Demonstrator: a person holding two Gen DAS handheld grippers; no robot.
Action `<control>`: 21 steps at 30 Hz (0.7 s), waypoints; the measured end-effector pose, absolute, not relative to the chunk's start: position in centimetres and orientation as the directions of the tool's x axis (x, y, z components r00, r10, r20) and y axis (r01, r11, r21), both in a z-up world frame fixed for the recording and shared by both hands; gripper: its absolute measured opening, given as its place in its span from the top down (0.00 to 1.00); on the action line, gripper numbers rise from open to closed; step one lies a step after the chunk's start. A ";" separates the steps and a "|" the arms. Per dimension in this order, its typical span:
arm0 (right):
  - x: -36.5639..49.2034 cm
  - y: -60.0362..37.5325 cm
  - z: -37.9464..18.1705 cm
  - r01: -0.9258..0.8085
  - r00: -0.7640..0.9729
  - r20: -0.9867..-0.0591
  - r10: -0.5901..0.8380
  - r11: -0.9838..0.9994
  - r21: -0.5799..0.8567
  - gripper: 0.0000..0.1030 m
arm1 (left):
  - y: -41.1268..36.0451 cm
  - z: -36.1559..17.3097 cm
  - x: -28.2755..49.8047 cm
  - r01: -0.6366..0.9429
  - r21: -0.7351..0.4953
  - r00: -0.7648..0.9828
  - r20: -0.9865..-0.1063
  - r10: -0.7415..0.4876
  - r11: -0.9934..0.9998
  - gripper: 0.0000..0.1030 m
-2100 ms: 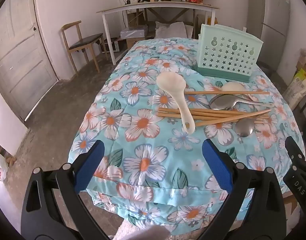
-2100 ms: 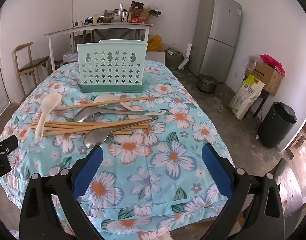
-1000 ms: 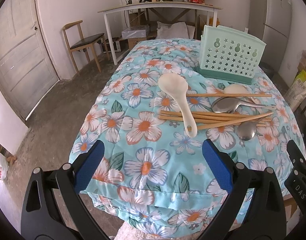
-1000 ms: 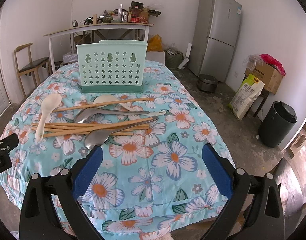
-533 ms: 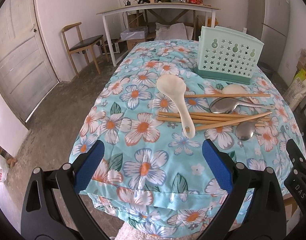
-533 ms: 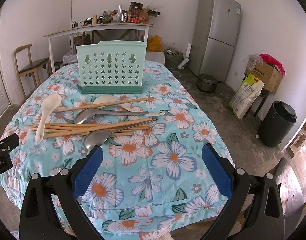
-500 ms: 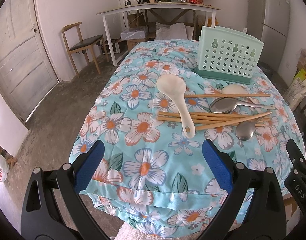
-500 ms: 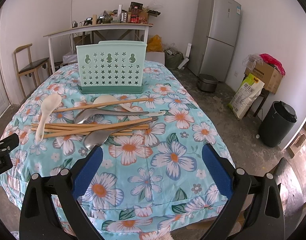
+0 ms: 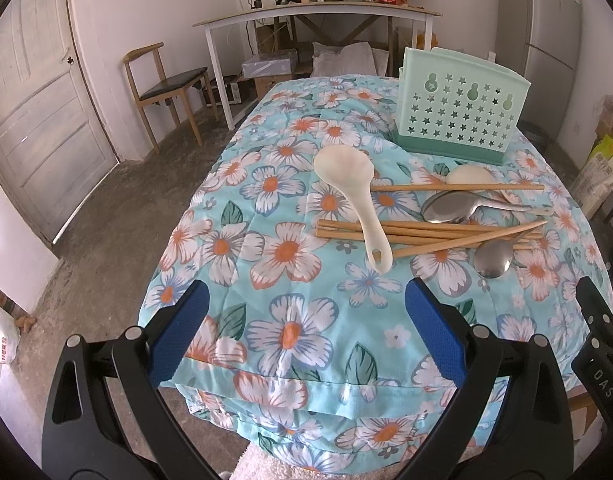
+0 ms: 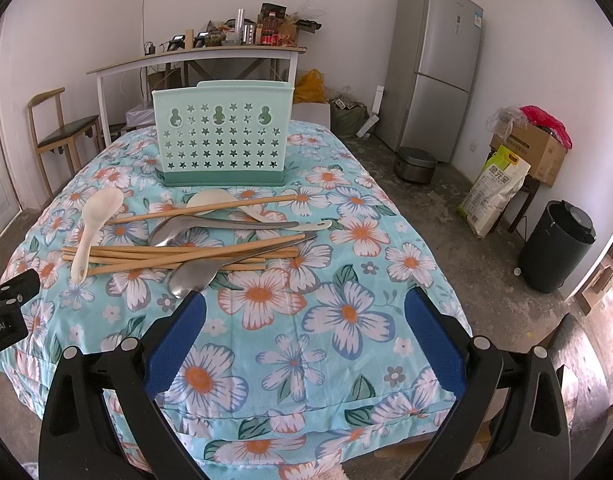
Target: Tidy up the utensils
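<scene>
A pile of utensils lies mid-table on the flowered cloth: a white rice paddle (image 9: 356, 200) (image 10: 92, 228), several wooden chopsticks (image 9: 426, 234) (image 10: 178, 254), two metal spoons (image 9: 454, 206) (image 9: 492, 258) (image 10: 194, 274), and a second white spoon (image 10: 214, 200). Behind them stands a mint-green utensil holder (image 9: 458, 108) (image 10: 222, 134) with star holes. My left gripper (image 9: 306, 332) is open near the table's front edge, short of the paddle handle, empty. My right gripper (image 10: 302, 336) is open too, just in front of the nearest metal spoon, empty.
The table (image 10: 346, 312) drops off on all sides under the cloth. A wooden chair (image 9: 166, 88), a door (image 9: 30, 128), a cluttered white desk (image 10: 194, 60), a fridge (image 10: 438, 68), a black bin (image 10: 558, 248) and boxes (image 10: 526, 152) stand around the room.
Both views shift only slightly; the utensils and holder stay put and both grippers stay open.
</scene>
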State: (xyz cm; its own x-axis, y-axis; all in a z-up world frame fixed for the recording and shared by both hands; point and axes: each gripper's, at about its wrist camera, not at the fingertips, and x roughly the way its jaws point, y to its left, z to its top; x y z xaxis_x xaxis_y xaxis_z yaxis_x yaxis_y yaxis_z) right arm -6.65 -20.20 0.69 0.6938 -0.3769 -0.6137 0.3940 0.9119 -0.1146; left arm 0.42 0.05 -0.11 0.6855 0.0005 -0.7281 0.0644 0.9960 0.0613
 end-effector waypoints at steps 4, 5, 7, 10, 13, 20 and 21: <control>-6.6 -20.3 0.7 0.395 0.694 -0.613 -0.377 0.912 -0.113 0.06 | 0.1 -0.2 0.4 0.063 0.065 0.686 -0.727 0.003 0.996 0.08; -6.6 -20.3 0.7 0.395 0.694 -0.614 -0.377 0.912 -0.113 0.06 | 0.1 -0.2 0.4 0.063 0.066 0.686 -0.727 0.004 0.996 0.08; -6.6 -20.3 0.7 0.396 0.694 -0.613 -0.377 0.911 -0.113 0.06 | 0.2 -0.2 0.4 0.063 0.068 0.687 -0.727 0.006 0.996 0.08; -6.7 -20.3 0.6 0.395 0.694 -0.614 -0.376 0.912 -0.112 0.06 | 0.2 -0.2 0.4 0.065 0.068 0.685 -0.729 0.006 0.996 0.08; -6.6 -20.3 0.6 0.394 0.695 -0.614 -0.375 0.912 -0.112 0.06 | 0.2 -0.2 0.5 0.064 0.070 0.685 -0.728 0.007 0.995 0.08; -6.7 -20.3 0.3 0.393 0.691 -0.618 -0.374 0.913 -0.113 0.06 | 0.1 -0.4 0.8 0.065 0.070 0.678 -0.735 0.008 0.995 0.08; -6.6 -20.3 0.2 0.392 0.691 -0.619 -0.374 0.913 -0.113 0.06 | 0.1 -0.5 0.9 0.066 0.069 0.676 -0.737 0.007 0.995 0.08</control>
State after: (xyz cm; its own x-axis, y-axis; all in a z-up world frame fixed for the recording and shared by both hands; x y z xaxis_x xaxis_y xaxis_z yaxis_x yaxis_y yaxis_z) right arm -6.65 -20.28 0.24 0.6910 -0.3735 -0.6189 0.3925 0.9128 -0.1128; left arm 0.91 0.06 -0.53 0.6755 0.0067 -0.7373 0.0656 0.9954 0.0692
